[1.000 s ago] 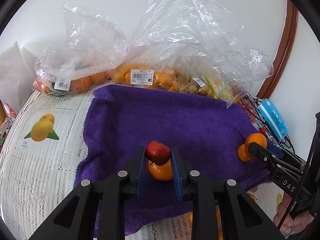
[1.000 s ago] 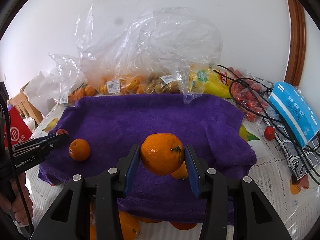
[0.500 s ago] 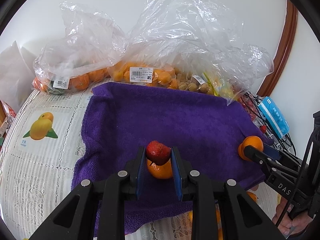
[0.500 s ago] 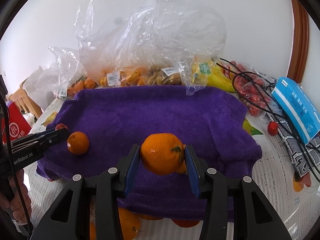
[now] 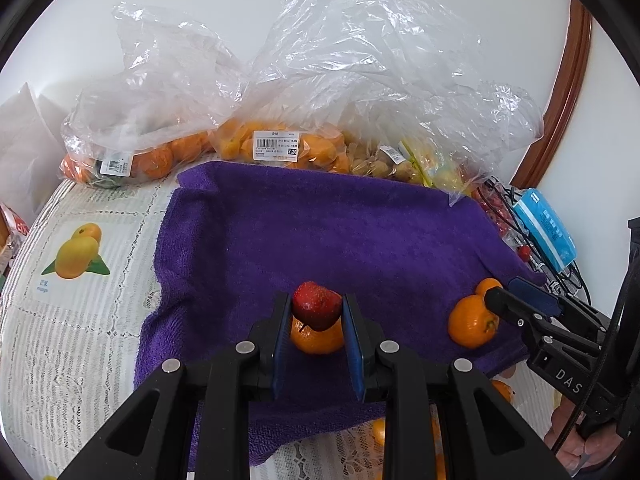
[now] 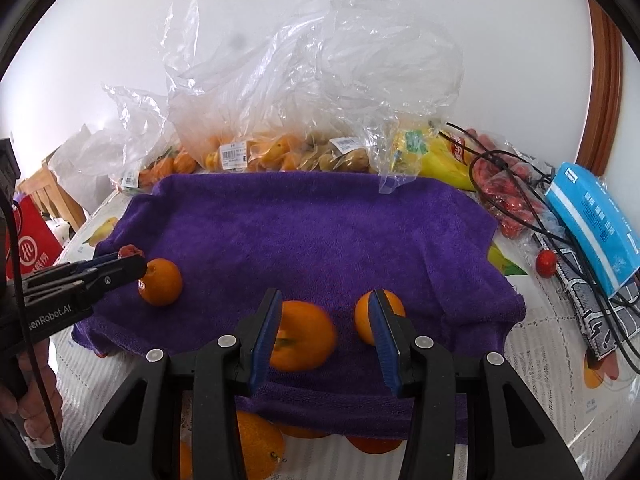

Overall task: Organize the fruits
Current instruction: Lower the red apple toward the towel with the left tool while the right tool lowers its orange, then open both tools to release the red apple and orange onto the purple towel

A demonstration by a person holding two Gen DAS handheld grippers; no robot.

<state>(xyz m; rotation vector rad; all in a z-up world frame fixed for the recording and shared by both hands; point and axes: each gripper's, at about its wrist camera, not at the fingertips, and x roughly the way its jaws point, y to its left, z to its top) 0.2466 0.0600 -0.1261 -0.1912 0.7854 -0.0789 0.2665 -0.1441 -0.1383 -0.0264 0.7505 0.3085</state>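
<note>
Behind, bagged fruit, purple towel, blue box rightward

Right tool now open, orange released.

Plain white wall, curved brown wooden trim

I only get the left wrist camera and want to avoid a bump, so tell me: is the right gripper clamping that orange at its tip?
Observer: No. In the right wrist view the orange sits low and blurred between the right gripper fingers, with a clear gap on one side.
Operator: What's the yellow stuff past the towel's far right corner?
Observer: Bananas, in a clear wrapper beside the purple towel.
</note>
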